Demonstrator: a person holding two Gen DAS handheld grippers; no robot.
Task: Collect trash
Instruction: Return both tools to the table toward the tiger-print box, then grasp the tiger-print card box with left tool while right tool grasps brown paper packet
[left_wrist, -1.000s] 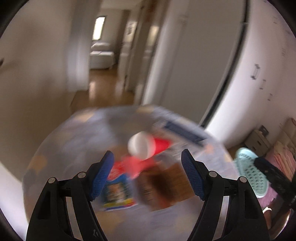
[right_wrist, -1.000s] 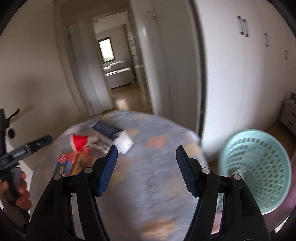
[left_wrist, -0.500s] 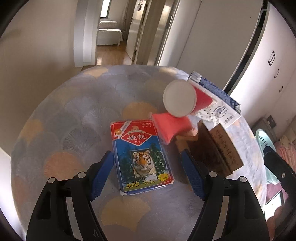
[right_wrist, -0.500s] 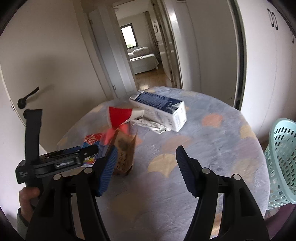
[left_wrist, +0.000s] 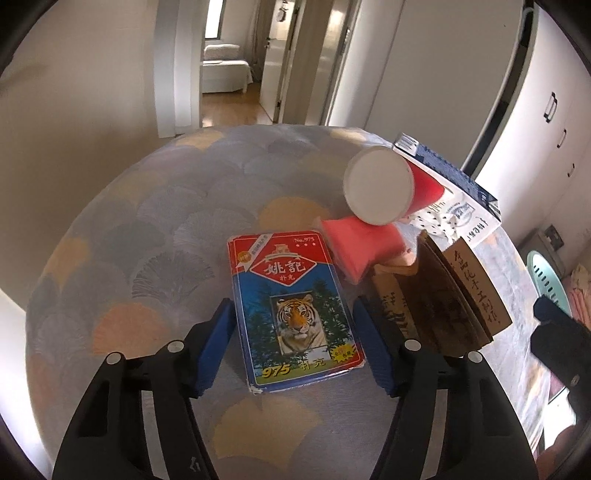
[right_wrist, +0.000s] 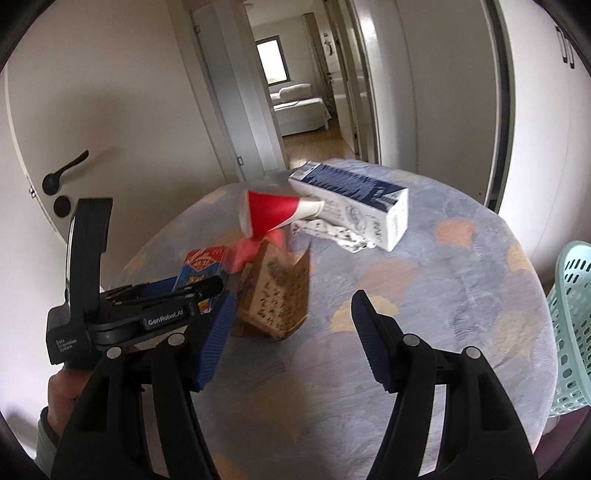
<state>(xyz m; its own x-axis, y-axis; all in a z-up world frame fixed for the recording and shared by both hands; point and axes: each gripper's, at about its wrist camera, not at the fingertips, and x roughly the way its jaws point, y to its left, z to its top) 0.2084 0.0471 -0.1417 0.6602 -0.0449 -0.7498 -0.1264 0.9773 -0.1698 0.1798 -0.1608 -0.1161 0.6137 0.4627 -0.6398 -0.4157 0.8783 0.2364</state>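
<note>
— Blue pads of the left gripper (left_wrist: 293, 345) sit either side of the tiger card box (left_wrist: 293, 314); its jaws have just been closing, the box between them, with a sliver of gap showing on each side. No grip yet, I'd say.

— And the right gripper (right_wrist: 291, 339)?

— Open, holding nothing, over bare bench (right_wrist: 424, 280). The brown paper bag (right_wrist: 275, 295) stands just ahead of its left pad.

— How should the pinch go?

— Squarely across the box's long edges, low, since it lies flat on the cloth. The pink packet (left_wrist: 360, 245) touches the box's far right corner and the red cup (left_wrist: 384, 188) leans beyond it, so lift straight up or they'll drag. The mint basket (right_wrist: 572, 332) waits off the right gripper's right side.
</note>
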